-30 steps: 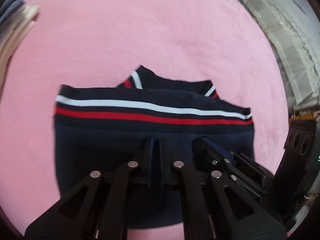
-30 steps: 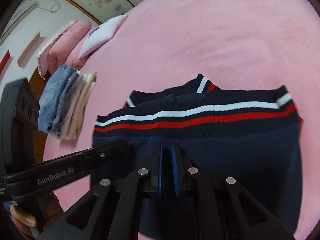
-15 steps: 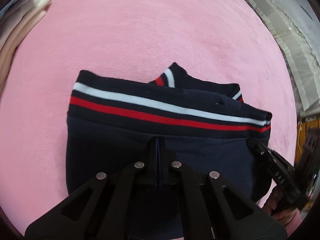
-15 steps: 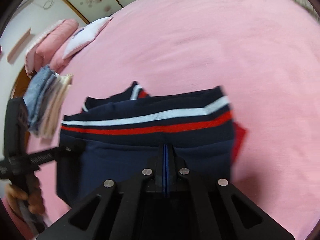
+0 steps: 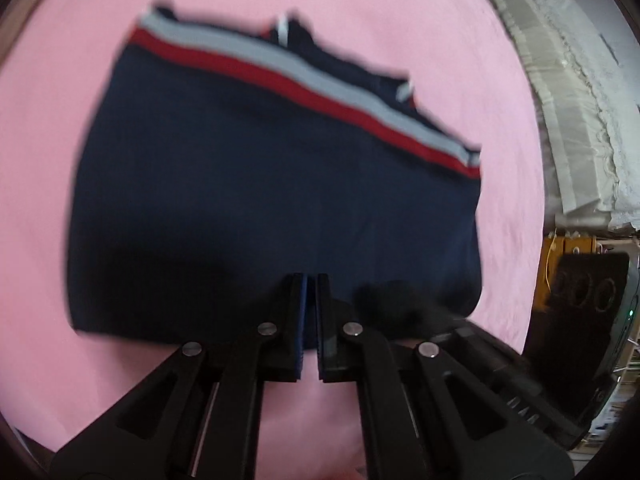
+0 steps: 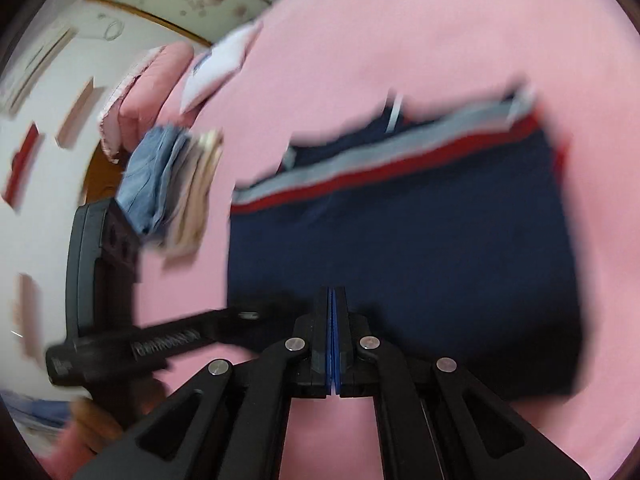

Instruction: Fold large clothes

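Observation:
A folded navy garment [image 5: 260, 200] with a red and a white stripe along its far edge lies flat on the pink blanket [image 5: 400, 12]. My left gripper [image 5: 310, 280] is shut, with its tips over the garment's near edge. The blur hides whether any cloth is pinched. In the right wrist view the same garment [image 6: 400, 248] fills the middle. My right gripper [image 6: 333, 290] is shut over its near edge, pads together. The left gripper [image 6: 248, 314] shows there at the garment's near left corner. The right gripper [image 5: 400, 300] is a dark blur at the near right corner.
A stack of folded clothes [image 6: 172, 188], denim and beige, sits left of the garment. Beyond it are pink pillows [image 6: 148, 80] and a white pillow [image 6: 220, 64]. White lace fabric [image 5: 580, 100] lies past the blanket's right edge. A hand [image 6: 92, 420] holds the left gripper.
Both grippers closed over the garment and have drawn back toward its near edge. The garment now sits higher in both views, and both views have tilted.

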The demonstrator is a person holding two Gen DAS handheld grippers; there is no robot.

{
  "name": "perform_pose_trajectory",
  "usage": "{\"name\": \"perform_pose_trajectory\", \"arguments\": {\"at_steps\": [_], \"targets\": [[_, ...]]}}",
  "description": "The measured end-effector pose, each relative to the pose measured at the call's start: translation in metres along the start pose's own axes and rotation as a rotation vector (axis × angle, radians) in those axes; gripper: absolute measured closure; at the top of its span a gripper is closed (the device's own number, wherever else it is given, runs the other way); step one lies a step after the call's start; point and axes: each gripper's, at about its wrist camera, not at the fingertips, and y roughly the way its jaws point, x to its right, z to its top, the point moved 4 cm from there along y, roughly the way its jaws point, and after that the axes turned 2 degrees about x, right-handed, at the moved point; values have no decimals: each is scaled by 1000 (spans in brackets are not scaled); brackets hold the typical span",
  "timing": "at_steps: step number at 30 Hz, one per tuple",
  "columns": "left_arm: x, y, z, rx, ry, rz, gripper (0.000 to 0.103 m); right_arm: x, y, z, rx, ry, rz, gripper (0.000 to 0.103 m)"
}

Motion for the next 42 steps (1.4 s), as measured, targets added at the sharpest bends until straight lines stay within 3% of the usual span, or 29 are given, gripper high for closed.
{"name": "perform_pose_trajectory", "arguments": {"at_steps": [2, 5, 10, 13, 15, 19, 23, 25, 27, 29, 33, 37, 42], "targets": [[-8, 9, -15, -12, -33, 19, 102, 2, 18, -16, -57, -34, -50, 103], [-24, 19, -23, 24, -100, 47, 102, 17, 28, -29, -48, -36, -124, 103], [-53, -2, -31, 92, -178, 67, 102, 61, 3, -26, 35, 185, -92, 103], [-66, -11, -34, 99, -201, 80, 102, 78, -21, -27, 67, 215, -57, 103], [-78, -19, -33, 118, -202, 195, 102, 82, -33, -30, 77, 170, -121, 103], [-98, -31, -32, 131, -293, 143, 102, 101, -60, -27, 95, 200, -276, 103], [-97, -41, -37, 143, -291, 183, 102, 108, -80, -21, 99, 201, -374, 103], [-100, -52, -41, 156, -290, 173, 102, 87, -82, -6, 116, 145, -359, 103], [-94, -57, -46, 163, -310, 144, 102, 66, -85, 7, 152, 127, -281, 103], [-95, -60, -53, 174, -350, 103, 102, 39, -74, 22, 150, 94, -213, 103], [-95, -58, -72, 195, -451, 17, 102, -6, -20, 36, 57, -53, -224, 103], [-101, -59, -84, 204, -490, -6, 102, -25, 44, 32, -51, -72, -197, 103], [-115, -59, -92, 228, -536, -42, 102, -13, 93, 36, -88, -68, -310, 103]]}}
